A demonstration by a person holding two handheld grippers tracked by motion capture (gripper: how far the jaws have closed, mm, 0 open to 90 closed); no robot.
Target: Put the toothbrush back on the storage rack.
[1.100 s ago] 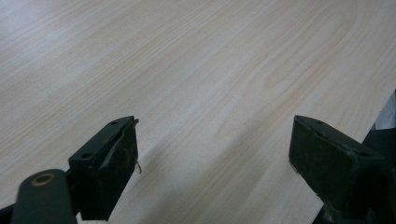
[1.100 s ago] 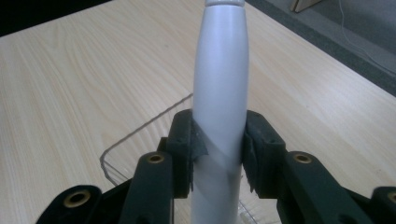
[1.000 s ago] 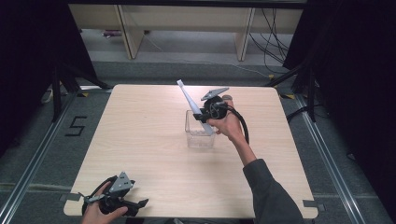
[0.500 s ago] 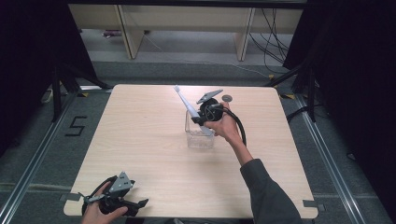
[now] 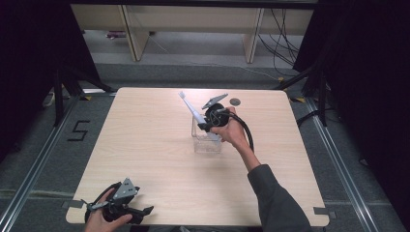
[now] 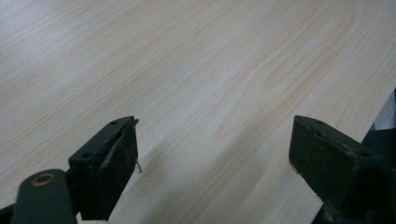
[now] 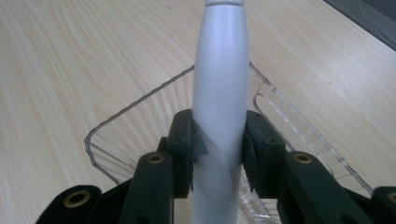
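My right gripper [image 5: 204,124] is shut on the thick white handle of an electric toothbrush [image 5: 190,108]. It holds the brush tilted, head up and to the left, over a clear plastic box [image 5: 208,144] near the table's middle. In the right gripper view the handle [image 7: 220,88] rises between the two pads of the gripper [image 7: 219,142], with the box's rim [image 7: 140,100] right behind and below. My left gripper [image 5: 143,211] rests at the table's front left corner, open. Bare wood [image 6: 210,93] lies between its spread jaws [image 6: 215,154].
A small dark round disc [image 5: 235,101] lies on the light wooden table [image 5: 145,145] just behind the right hand. Shelving and cables stand on the floor beyond the far edge. Dark curtains flank both sides.
The right gripper and the toothbrush have shifted slightly left and down toward the clear box. The left gripper has stayed put.
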